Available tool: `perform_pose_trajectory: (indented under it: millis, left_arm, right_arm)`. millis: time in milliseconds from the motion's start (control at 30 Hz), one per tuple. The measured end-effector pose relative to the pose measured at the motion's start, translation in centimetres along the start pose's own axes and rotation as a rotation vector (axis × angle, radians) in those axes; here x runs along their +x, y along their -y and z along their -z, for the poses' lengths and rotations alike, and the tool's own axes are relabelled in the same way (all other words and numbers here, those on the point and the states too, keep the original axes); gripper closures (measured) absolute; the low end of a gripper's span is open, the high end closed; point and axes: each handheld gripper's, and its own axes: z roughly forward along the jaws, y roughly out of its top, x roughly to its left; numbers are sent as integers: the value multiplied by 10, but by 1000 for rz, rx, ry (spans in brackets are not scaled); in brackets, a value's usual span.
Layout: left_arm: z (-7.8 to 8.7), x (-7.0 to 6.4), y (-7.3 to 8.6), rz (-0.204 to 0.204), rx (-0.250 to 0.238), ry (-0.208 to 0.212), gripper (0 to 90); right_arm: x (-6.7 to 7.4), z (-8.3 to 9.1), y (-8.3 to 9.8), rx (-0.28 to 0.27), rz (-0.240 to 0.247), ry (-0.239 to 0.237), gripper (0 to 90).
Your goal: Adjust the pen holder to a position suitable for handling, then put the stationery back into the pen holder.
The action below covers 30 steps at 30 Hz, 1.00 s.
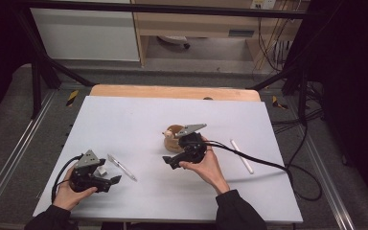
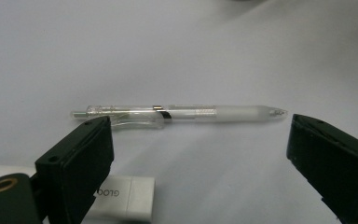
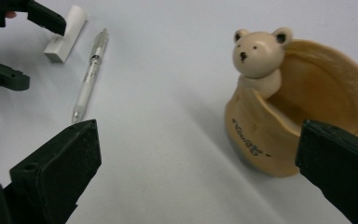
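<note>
A person sits at a white table (image 1: 139, 120) with a two-jaw gripper in each hand. The left gripper (image 1: 109, 182) rests low on the near left part of the table, held by the left hand (image 1: 69, 191), and its jaws stand wide apart with nothing between them. In the left gripper view a clear retractable pen (image 2: 177, 113) lies crosswise just beyond the jaw tips, its frosted grip and tip toward the right jaw and its push button toward the left. A small white eraser (image 2: 123, 198) with printed letters lies flat on the table just inside the left jaw, near its base.

The right gripper (image 1: 170, 160) is held by the right hand (image 1: 206, 165) near the middle of the table, and its jaws also stand wide open and hold nothing. In the right gripper view a tan ceramic pen cup (image 3: 298, 126) with a small bear figure (image 3: 258, 53) on its rim stands upright between the jaws and a little beyond them, closer to the right jaw, with dark lettering on its front wall. The same view shows the pen and the eraser farther off at upper left, beside the other gripper's jaws.

In the high view the cup stands just behind the right gripper, partly hidden by it. A white pen-like stick (image 1: 242, 156) lies on the table to the right of the right hand, apart from it. A black cable (image 1: 249, 158) trails from the right gripper across that stick and off the right edge
</note>
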Motion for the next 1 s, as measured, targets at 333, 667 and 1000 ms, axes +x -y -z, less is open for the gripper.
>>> perform_pose_trajectory:
  millis: [333, 667, 1000]
  left_arm:
    - [0, 1, 0, -2, 5, -1, 75]
    - [0, 1, 1, -1, 14, -8, 80]
    - [-2, -1, 1, -11, 29, -11, 81]
  right_arm:
    - [13, -18, 8, -1, -16, -22, 13]
    - [27, -36, 6, 29, 5, -15, 29]
    - [47, -64, -7, 30, 11, -34, 114]
